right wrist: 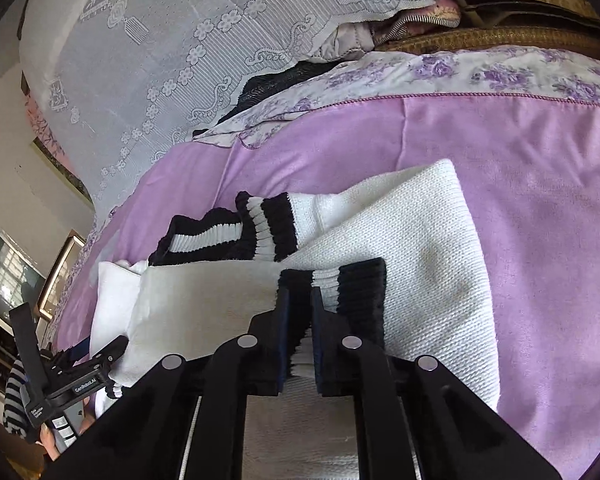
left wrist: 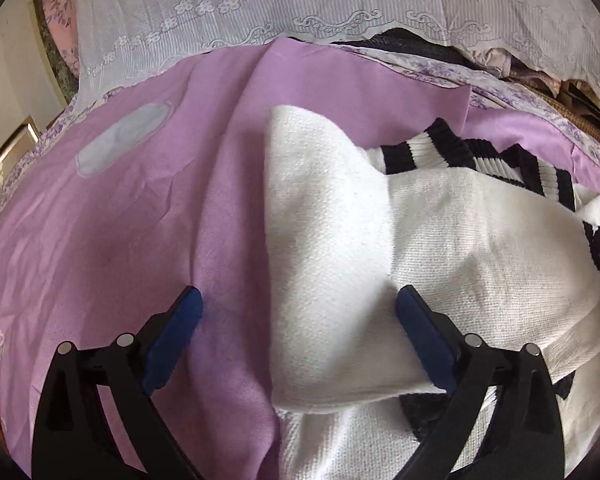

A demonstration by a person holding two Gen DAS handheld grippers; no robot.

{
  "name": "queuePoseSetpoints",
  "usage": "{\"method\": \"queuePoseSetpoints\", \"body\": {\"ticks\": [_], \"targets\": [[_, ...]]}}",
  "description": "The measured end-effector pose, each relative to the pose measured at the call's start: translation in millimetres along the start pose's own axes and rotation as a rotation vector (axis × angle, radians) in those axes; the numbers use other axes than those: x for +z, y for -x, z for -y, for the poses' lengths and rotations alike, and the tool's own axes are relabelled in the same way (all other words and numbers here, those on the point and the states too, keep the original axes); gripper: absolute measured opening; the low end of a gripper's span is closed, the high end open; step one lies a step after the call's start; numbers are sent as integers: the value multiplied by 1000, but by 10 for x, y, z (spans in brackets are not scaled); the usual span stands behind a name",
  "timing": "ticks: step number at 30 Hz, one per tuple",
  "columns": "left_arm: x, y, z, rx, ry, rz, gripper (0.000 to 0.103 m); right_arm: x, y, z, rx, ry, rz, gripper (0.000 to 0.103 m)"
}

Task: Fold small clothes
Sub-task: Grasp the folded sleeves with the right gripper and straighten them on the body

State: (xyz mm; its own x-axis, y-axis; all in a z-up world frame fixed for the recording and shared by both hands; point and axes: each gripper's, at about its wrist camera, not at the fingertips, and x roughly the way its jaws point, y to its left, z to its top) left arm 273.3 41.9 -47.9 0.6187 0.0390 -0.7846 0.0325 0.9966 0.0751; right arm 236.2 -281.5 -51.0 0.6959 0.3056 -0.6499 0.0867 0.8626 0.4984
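Observation:
A small white knit sweater (left wrist: 380, 248) with black-and-white striped ribbed cuffs (left wrist: 424, 148) lies partly folded on a purple blanket (left wrist: 140, 220). My left gripper (left wrist: 298, 320) is open, its blue pads (left wrist: 180, 340) wide apart over the sweater's folded left edge, holding nothing. In the right wrist view the sweater (right wrist: 420, 248) lies folded across the blanket (right wrist: 540, 200). My right gripper (right wrist: 300, 312) is shut on a striped cuff (right wrist: 332, 284) of a sleeve lifted over the sweater body. The left gripper also shows in the right wrist view (right wrist: 104, 350) at the lower left.
A white lace cover (left wrist: 300, 4) drapes behind the blanket. A floral purple sheet border (right wrist: 480, 72) and woven mat (right wrist: 500, 40) lie at the back right. A grey oval patch (left wrist: 120, 140) marks the blanket's left side. A wooden frame (right wrist: 60, 268) stands left.

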Motion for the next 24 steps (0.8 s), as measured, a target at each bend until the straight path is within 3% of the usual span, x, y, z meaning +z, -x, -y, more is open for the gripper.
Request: {"method": "queuePoseSetpoints", "body": {"ticks": [4,9,12,15,19,21,24], "targets": [[-73,71,-134,-2,52,15,96,-6,101,-95,-28,36,34,15],[19,376,-108,-49,52,159,95,-3,172,-215,22,49,51,16],[202,366,-18,-41,31,183,95,1,140,-249,17,61,48,16],[375,176,51,-39,16,148,95,17,61,-247,6,60,39,16],[429,-286,-10,25,41,26,96,43,-49,-138,-8,45,16,14],[427,-432,-121,-22,85,-31,97,63,-93,-78,15,20,1,13],[427,-396,-214,-33,119,-14,97,58,-96,-61,20,15,5,12]]}}
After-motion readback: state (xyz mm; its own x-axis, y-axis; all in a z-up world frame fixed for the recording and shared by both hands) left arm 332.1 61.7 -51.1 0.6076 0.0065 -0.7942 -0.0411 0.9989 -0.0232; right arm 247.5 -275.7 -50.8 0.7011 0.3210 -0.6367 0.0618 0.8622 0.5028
